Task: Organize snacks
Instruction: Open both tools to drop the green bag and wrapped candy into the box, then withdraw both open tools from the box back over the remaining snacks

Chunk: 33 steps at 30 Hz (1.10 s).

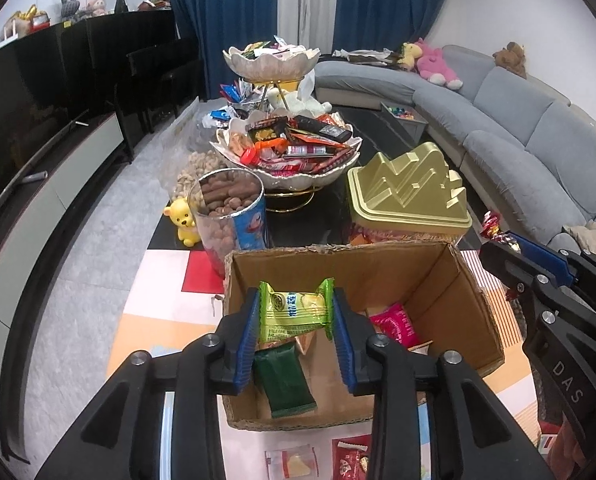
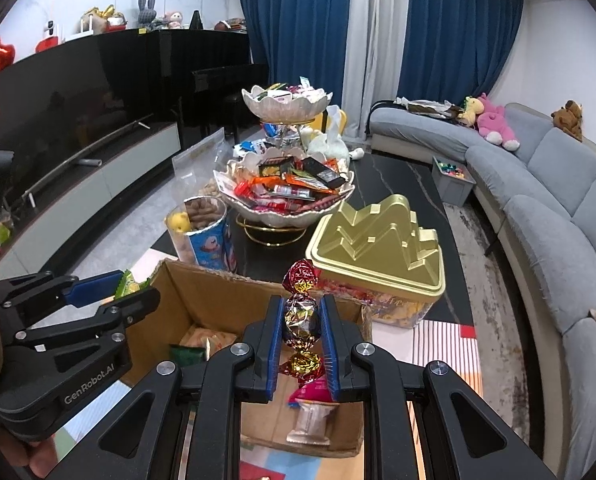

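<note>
Brown corrugated cardboard forms the open box [image 1: 449, 280] that is sitting at the near end of the dark table, and both claws are hovering over it. Inside it a dark green flat packet [image 1: 286, 380], a pink crinkled wrapper [image 1: 393, 324] and a beige biscuit pack [image 2: 311, 420] are lying on the bottom. The left gripper [image 1: 296, 312] is hanging above the box's near-left part with a lime-green plastic snack sachet [image 1: 294, 310] between its blue pads; its jaws are standing a little apart, and whether the pads are pressing on the sachet or merely touching its crimped ends cannot be told. The right gripper [image 2: 301, 320] is pinching a foil-wrapped candy with red and gold twisted ends [image 2: 301, 320], jaws pressed tight on its round middle, above the box's right side. Just behind the box a gold metal tin with a stepped mountain-shaped lid [image 1: 409, 192] is standing on the right, and a clear tub of brown nuts with a blue label [image 1: 230, 208] on the left, a yellow bear figurine [image 1: 184, 222] beside it. Farther back a white two-tier petal bowl stand [image 1: 286, 168] is overflowing with mixed wrapped snacks. A grey curved sofa [image 1: 529, 128] is lining the right wall.
</note>
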Motion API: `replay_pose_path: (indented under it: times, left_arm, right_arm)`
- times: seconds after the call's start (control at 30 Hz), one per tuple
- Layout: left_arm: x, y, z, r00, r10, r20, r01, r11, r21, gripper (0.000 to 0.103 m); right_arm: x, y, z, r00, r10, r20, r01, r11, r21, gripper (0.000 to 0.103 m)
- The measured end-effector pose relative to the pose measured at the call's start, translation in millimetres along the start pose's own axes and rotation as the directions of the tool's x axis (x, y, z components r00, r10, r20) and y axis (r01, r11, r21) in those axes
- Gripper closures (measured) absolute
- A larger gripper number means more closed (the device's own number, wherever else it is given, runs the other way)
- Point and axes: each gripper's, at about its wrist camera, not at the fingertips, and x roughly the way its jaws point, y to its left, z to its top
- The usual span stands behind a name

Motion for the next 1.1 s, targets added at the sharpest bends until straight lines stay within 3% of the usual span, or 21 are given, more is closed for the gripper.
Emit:
replay_pose_path:
  times: [0.07,0.13,0.23,0.47,1.1]
  left_arm:
    - [-1.5,0.3,-0.5,1.000,0.006,0.001,-0.006,1.000,-0.001,0.051]
    - [-2.6,1.2,-0.8,1.000,0.012,0.011,-0.012,1.000,-0.002,0.042]
    - [-5.9,2.5,-2.6,1.000,0.023,0.021,-0.023,1.000,-0.001,0.033]
    - [-16.1,6.1,-7.1,0.999,0.039,0.033,-0.039,0.999,-0.016,0.019]
    - [-61.5,0.6,-23.3,0.998,0.035,0.061,-0.035,0.999,0.000,0.018]
  right_arm:
    - [-0.4,-1.0,-0.5,1.000,-0.003,0.000,0.003,1.000,0.002,0.072]
    - [-2.5,-2.1,-0.6,1.000,-0.004,0.008,0.004,1.000,0.009,0.050]
    - [-6.9,-4.6,-1.2,1.000,-0.021,0.018,0.021,1.000,0.016,0.041]
    - [-17.5,-7.9,-0.4,0.999,-0.037,0.032,0.036,0.999,0.034,0.037]
    - [-68.1,-6.5,-10.5,0.995,-0.053,0.088,0.049,0.997,0.051,0.037]
